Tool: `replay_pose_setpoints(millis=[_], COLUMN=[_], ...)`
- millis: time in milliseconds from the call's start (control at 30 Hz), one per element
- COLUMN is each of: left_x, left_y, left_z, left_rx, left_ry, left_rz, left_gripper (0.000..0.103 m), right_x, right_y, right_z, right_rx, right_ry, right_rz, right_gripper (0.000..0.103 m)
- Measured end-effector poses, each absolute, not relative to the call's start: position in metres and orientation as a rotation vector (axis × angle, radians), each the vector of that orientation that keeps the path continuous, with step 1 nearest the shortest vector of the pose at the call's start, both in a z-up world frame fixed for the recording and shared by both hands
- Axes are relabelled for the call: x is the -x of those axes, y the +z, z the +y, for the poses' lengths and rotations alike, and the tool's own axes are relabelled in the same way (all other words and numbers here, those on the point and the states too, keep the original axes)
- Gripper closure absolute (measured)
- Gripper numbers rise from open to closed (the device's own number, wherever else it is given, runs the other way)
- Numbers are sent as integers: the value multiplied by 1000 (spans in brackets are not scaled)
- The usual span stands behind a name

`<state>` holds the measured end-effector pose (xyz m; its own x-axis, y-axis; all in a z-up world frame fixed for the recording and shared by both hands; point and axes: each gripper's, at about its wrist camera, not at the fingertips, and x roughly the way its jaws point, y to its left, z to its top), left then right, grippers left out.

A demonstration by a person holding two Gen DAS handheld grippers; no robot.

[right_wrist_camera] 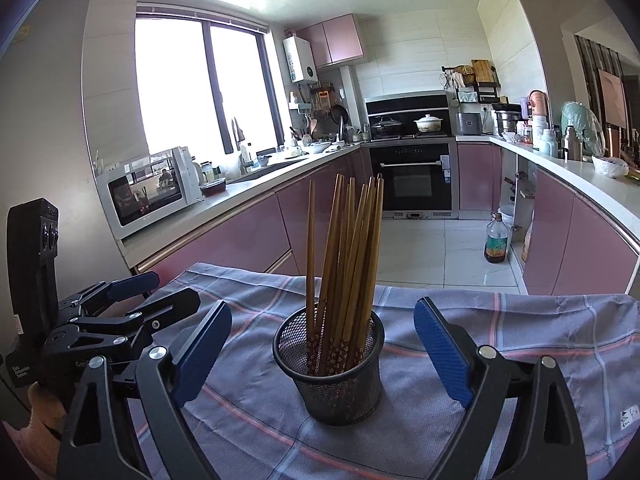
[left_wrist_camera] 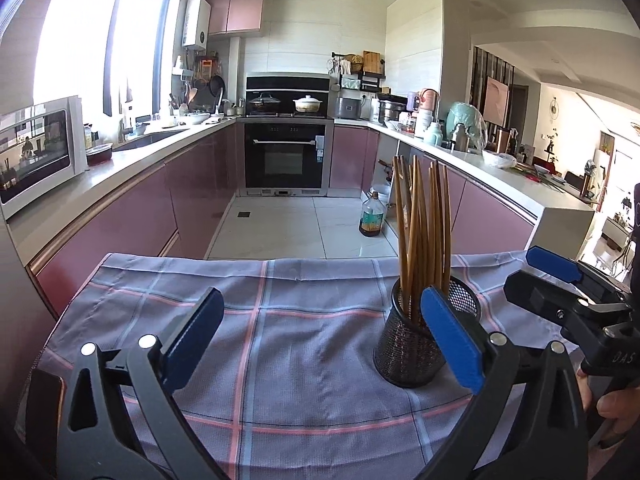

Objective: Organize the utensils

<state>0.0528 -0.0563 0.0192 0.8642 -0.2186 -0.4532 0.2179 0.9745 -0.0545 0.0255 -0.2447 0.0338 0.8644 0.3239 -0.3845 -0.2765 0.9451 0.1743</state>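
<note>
Right wrist shows your right gripper (right_wrist_camera: 322, 350) spread, empty, around the mesh cup (right_wrist_camera: 334, 376) of chopsticks (right_wrist_camera: 344, 256); left wrist puts it at 2 o'clock of your spread left gripper (left_wrist_camera: 320, 340).

The only thing standing on the checked cloth (right_wrist_camera: 500, 344) is the black mesh holder (right_wrist_camera: 336, 368), and the brown chopsticks (right_wrist_camera: 344, 248) fan up out of it, well above its rim, so the way over it is barred (their tips splay apart). The cloth to the holder's left lies bare, and so does the strip to its right. The left gripper (left_wrist_camera: 320, 336), jaws wide with nothing between them, takes up the near left side. The right gripper (right_wrist_camera: 324, 356) stands just as wide, its pads clear of the holder's wall on both sides.
</note>
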Motion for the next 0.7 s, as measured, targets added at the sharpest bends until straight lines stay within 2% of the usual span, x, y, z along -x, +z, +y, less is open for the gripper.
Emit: replay_pose_setpoints(millis=[100, 700], left_x=[-43, 15], left_y=[22, 32], left_z=[-53, -32], left_rx=[10, 15], left_ry=[-216, -144], left_rz=[453, 305], left_gripper=[6, 6], right_x=[-16, 28], right_y=[32, 27], right_z=[-242, -222], right_rx=[-93, -60], right_ry=[307, 269], right_rz=[390, 262], right_gripper=[7, 7])
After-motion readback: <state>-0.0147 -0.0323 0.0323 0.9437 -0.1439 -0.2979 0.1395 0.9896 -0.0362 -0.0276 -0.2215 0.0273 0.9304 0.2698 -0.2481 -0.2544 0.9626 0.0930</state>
